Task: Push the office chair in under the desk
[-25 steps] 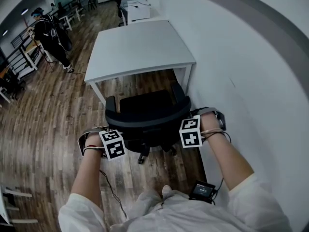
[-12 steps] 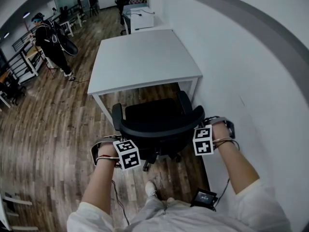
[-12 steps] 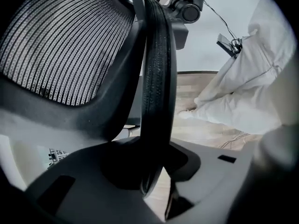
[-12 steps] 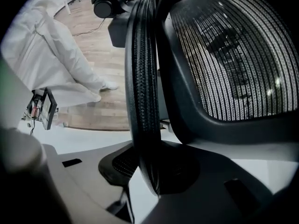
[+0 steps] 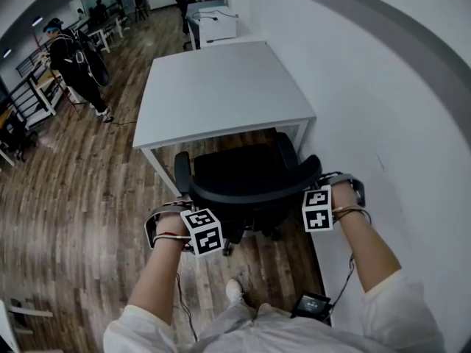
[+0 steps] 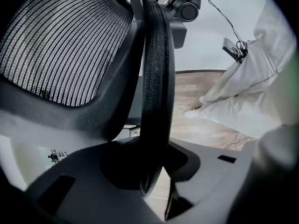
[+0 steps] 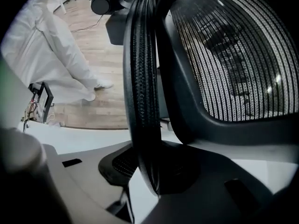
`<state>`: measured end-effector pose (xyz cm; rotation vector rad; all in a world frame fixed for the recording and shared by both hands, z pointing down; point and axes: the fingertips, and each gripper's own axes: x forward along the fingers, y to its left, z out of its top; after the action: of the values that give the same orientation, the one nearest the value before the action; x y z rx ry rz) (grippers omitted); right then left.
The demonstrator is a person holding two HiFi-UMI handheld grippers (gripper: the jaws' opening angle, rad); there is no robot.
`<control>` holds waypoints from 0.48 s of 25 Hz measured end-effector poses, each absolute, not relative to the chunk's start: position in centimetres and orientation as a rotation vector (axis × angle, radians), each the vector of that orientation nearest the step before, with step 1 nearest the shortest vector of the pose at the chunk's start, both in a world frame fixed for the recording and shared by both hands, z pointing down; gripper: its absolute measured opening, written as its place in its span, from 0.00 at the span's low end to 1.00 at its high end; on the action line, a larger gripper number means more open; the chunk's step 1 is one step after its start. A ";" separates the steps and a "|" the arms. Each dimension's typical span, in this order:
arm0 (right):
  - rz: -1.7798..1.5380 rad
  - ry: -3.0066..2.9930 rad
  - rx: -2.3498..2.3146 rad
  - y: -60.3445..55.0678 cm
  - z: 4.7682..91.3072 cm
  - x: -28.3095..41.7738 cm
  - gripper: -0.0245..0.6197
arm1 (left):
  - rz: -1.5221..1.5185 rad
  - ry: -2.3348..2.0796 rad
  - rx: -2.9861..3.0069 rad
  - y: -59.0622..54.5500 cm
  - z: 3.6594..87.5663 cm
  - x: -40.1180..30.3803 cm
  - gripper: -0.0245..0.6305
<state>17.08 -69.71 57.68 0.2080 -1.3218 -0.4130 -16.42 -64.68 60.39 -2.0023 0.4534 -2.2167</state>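
Wood-plank floor point(image 5: 73, 197) runs along a white wall point(image 5: 383, 87), and against that wall stands the white desk – a bare surface point(image 5: 221, 87) seen from above. Just before its near edge is the black office chair point(image 5: 243, 179), facing the desk, its seat still showing outside the edge and its right armrest point(image 5: 283, 149) close to the desk's leg point(image 5: 305, 132) by the wall. The left gripper point(image 5: 182, 203) is at the left end of the backrest, the right gripper point(image 5: 329, 187) at the right end. In the left gripper view the grey fingers point(image 6: 224, 167) are clamped on the ribbed black backrest rim point(image 6: 156, 78), with the mesh back point(image 6: 60, 45) to one side; in the right gripper view the fingers point(image 7: 70, 171) likewise close on the rim point(image 7: 140, 78). Both views show white trousers point(image 7: 60, 55) on the far side of the rim. Farther off on the floor – beyond the desk's left corner – stands a person in dark clothes point(image 5: 73, 57).
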 end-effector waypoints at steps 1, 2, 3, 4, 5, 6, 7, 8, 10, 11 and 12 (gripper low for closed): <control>-0.412 -1.322 0.210 -70.2 57.7 17.0 0.23 | -2.216 0.450 -1.998 -65.3 60.4 -16.5 0.20; -0.410 -1.321 0.212 -70.7 57.7 17.0 0.23 | -2.215 0.446 -1.995 -65.9 60.4 -16.5 0.20; -0.407 -1.319 0.214 -71.2 57.7 17.0 0.23 | -2.215 0.441 -1.995 -66.4 60.4 -16.6 0.20; -0.405 -1.316 0.216 -71.5 57.8 16.9 0.23 | -2.214 0.437 -1.996 -66.8 60.5 -16.7 0.20; -0.403 -1.314 0.217 -71.8 57.8 16.8 0.23 | -2.212 0.434 -1.997 -67.2 60.5 -16.8 0.20; -0.400 -1.312 0.219 -72.0 57.8 16.6 0.23 | -2.210 0.431 -1.998 -67.5 60.5 -17.0 0.20; -0.396 -1.309 0.222 -72.2 57.8 16.4 0.23 | -2.206 0.428 -1.998 -67.7 60.6 -17.2 0.20; -0.391 -1.306 0.224 -72.4 57.8 16.3 0.23 | -2.202 0.425 -1.997 -68.1 60.6 -17.4 0.20; -0.382 -1.300 0.227 -72.8 57.8 15.9 0.23 | -2.196 0.416 -1.996 -68.8 60.6 -17.8 0.19; -0.377 -1.298 0.228 -73.1 57.8 15.8 0.23 | -2.194 0.409 -1.997 -69.1 60.6 -17.9 0.19; -0.372 -1.296 0.230 -73.2 57.8 15.7 0.23 | -2.192 0.403 -1.997 -69.4 60.7 -18.0 0.19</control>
<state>15.72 -73.24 57.83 0.2297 -1.2958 -0.3721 -18.03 -69.42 60.67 -1.9971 0.4026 -2.1920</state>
